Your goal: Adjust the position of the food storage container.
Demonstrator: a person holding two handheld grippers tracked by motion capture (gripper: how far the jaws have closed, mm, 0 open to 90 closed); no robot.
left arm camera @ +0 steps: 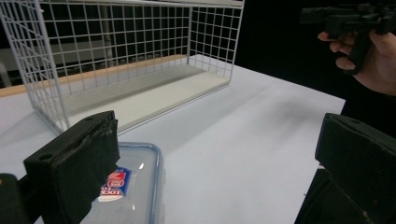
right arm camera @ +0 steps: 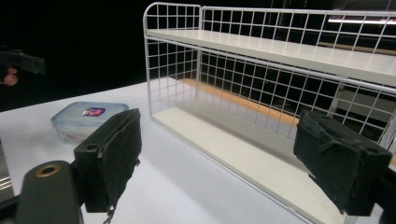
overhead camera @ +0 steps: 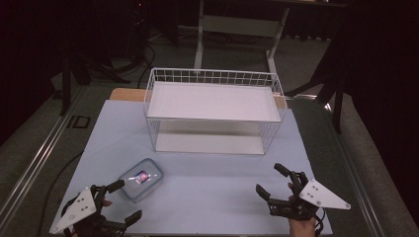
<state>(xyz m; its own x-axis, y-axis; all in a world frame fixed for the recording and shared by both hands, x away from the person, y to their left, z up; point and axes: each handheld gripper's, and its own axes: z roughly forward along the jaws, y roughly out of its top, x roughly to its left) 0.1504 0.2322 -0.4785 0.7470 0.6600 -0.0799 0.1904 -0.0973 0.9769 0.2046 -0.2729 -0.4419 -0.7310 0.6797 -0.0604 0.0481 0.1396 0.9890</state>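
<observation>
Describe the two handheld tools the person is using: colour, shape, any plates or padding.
Both are black, skeletal two-jaw tools. The left tool and the right tool each carry a pale grey three-cornered plate on top, dotted with small dark screw holes. In the gripper views the jaws end in thick black blocky pads with worn, frayed edges. No sleeves are visible at the hands.

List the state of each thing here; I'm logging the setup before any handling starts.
Plastic container: lid on, flat on the table, untouched.
Wire shelf rack: upright, both shelves bare.
Left gripper: open, holding nothing.
Right gripper: open, holding nothing.
</observation>
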